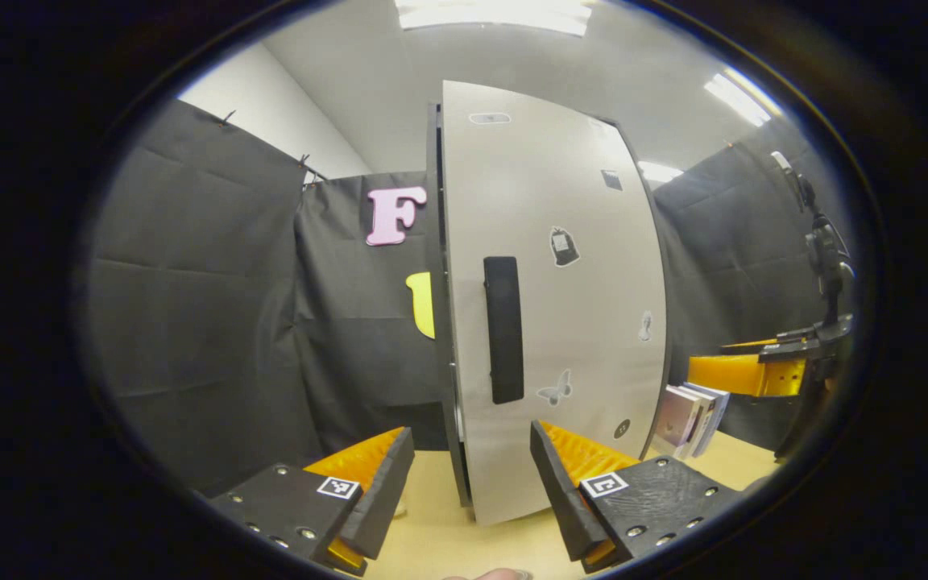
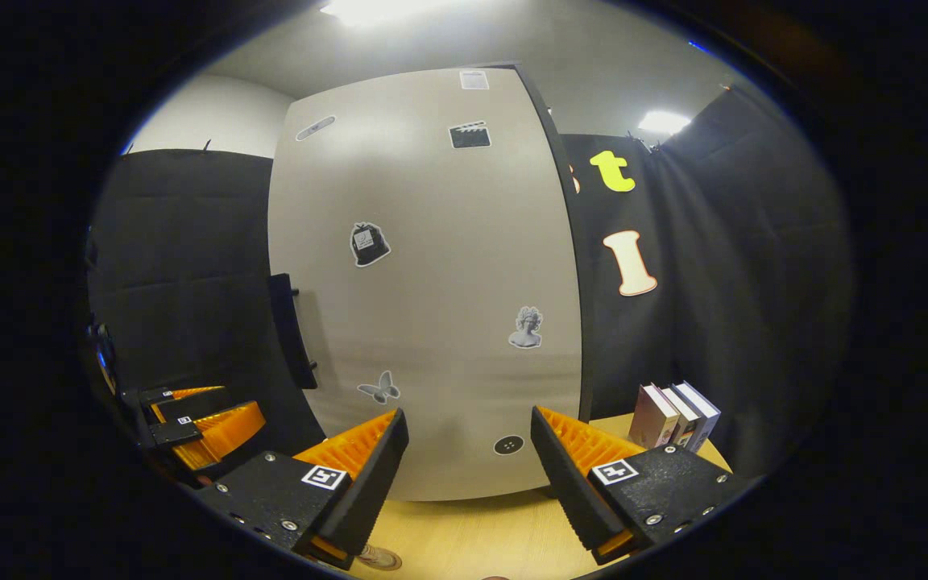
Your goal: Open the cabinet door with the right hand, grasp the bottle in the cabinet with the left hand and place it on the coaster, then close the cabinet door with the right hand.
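A tall white cabinet door (image 1: 577,306) with small stickers and a black vertical handle (image 1: 503,329) stands straight ahead, and it looks flush with the dark cabinet body (image 1: 434,266). My left gripper (image 1: 472,475) is open, low in front of the door's handle side. In the right gripper view the same door (image 2: 432,282) faces me with its handle (image 2: 291,330) sticking out at the left edge. My right gripper (image 2: 470,459) is open, close to the door's lower part. Each gripper also appears in the other's view: the right gripper (image 1: 754,374), the left gripper (image 2: 206,427). What is inside the cabinet is hidden.
The cabinet stands on a light wooden table (image 1: 432,548), seen also as the table (image 2: 472,540). Three books (image 2: 673,415) stand upright to the cabinet's right, the same books (image 1: 693,419) in the left gripper view. A small round object (image 2: 375,556) lies at the table's near edge.
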Tool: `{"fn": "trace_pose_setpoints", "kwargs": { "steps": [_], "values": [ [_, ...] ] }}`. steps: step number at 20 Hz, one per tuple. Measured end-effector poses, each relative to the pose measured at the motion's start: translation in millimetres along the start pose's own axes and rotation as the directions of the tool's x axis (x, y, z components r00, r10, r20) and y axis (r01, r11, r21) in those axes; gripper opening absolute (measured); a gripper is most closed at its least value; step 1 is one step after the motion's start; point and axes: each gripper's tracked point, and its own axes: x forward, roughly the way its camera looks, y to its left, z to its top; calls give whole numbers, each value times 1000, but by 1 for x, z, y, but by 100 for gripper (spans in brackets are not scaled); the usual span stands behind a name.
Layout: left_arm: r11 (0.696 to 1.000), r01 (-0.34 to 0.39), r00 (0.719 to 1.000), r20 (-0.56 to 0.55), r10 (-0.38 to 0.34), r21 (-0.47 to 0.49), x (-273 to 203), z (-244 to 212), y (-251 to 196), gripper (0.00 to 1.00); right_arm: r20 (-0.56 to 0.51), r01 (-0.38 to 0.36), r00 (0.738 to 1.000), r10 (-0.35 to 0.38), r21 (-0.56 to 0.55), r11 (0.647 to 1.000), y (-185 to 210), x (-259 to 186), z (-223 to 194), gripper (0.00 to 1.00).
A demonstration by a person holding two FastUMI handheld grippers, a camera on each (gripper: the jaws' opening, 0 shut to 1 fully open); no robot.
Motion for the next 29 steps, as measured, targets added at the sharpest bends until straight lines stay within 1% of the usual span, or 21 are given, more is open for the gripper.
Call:
{"fn": "trace_pose_setpoints", "kwargs": {
  "steps": [1,2,3,4,6,7,8,9,10,12,13,14,15,24,27,28,29],
  "values": [
    [1000,3,1000,5,-3,7,0,2,0,84,1,3,1000,-3,1,1000,0,1,1,95],
    [1000,9,1000,9,-9,6,-1,3,-2,78,1,7,1000,-7,1,1000,-2,0,1,95],
    [1000,18,1000,11,-18,2,-1,3,-2,78,3,9,1000,-9,2,1000,-3,1,2,95],
    [1000,24,1000,15,-24,-1,-2,4,-2,84,5,12,1000,-12,4,1000,-4,1,3,95],
    [1000,30,999,21,-30,-1,-1,5,-3,84,8,18,1000,-18,5,1000,-6,1,4,95],
    [999,34,999,21,-34,-1,-1,5,-3,78,9,20,1000,-20,5,1000,-6,1,4,95],
    [999,36,999,21,-36,-1,-1,5,-4,78,8,21,1000,-21,6,1000,-7,2,4,95],
    [999,37,999,19,-37,-1,-1,5,-4,84,6,22,1000,-22,6,1000,-7,2,4,95],
    [999,38,999,19,-38,-2,0,4,-3,84,6,23,1000,-23,6,1000,-9,2,3,95],
    [999,35,999,18,-35,-4,0,3,-3,84,6,24,1000,-24,10,1000,-9,3,3,95],
    [999,35,999,17,-35,-9,1,3,-3,84,4,25,1000,-25,11,1000,-9,4,3,90],
    [999,33,999,17,-33,-13,1,3,-3,81,2,26,1000,-26,11,1000,-9,4,3,95],
    [999,32,999,16,-32,-15,1,3,-3,84,2,24,1000,-24,13,1000,-9,5,3,95],
    [1000,13,1000,6,-12,-23,3,3,0,84,-4,17,1000,-17,10,1000,-3,9,1,95],
    [999,-1,1000,-2,1,-37,4,0,1,84,15,25,1000,-25,0,1000,-2,7,8,95],
    [999,-5,1000,-1,5,-48,5,2,2,78,26,32,999,-32,-1,999,-2,5,12,90],
    [998,-10,1000,-3,10,-57,5,3,2,78,35,35,999,-35,1,999,-2,4,15,90]
  ]
}}
